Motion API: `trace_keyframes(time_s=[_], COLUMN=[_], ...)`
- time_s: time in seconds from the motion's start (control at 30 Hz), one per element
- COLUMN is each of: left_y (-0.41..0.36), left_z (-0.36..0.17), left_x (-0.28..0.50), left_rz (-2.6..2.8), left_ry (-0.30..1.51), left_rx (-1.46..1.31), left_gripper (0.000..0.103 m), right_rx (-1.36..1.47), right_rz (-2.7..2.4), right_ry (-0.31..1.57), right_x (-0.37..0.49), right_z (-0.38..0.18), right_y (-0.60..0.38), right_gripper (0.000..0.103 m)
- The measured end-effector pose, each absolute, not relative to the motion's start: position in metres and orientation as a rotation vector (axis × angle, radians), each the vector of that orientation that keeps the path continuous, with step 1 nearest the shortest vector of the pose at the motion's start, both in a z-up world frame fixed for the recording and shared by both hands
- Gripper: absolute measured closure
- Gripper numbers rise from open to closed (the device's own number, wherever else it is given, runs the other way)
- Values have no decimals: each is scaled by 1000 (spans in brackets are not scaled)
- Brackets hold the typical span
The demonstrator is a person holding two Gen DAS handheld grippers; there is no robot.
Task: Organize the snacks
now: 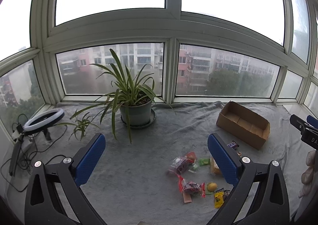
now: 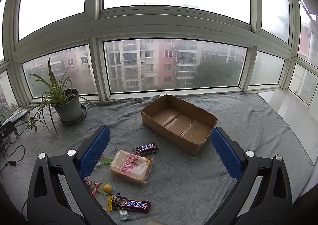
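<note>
An open, empty cardboard box (image 2: 179,123) sits on the grey cloth; it also shows in the left wrist view (image 1: 243,123). Snacks lie loose in front of it: a wrapped bread slice (image 2: 131,165), a Snickers bar (image 2: 145,148), a second Snickers bar (image 2: 136,205), a yellow round candy (image 2: 107,187), a green candy (image 1: 204,161) and a red-ended packet (image 1: 191,185). My right gripper (image 2: 160,153) is open and empty above the snacks. My left gripper (image 1: 157,159) is open and empty, left of the snack pile. The right gripper's tip (image 1: 304,131) shows at the left view's right edge.
A potted spider plant (image 1: 136,105) stands at the back by the window; it also shows in the right wrist view (image 2: 66,105). A ring light (image 1: 42,120) with cables lies at the far left. A white sill (image 2: 294,113) borders the cloth on the right.
</note>
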State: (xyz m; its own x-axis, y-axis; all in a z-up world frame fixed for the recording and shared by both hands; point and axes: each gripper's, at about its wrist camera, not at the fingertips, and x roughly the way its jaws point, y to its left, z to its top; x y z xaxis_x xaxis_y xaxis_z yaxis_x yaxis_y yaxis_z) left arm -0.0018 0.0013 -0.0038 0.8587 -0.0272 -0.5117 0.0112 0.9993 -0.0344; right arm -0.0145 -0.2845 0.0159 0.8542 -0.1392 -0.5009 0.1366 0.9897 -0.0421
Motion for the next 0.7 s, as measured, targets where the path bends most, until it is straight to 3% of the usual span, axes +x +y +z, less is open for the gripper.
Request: trace_keyframes(time_s=[0.7], left_y=[0], left_z=[-10], left_x=[2], left_rz=[-18], left_ry=[559], left_rx=[-18], left_gripper=[1], right_rx=[7], right_rz=[-123], right_ry=[583], right_x=[-7], right_z=[-3], right_y=[-289], right_gripper=[0])
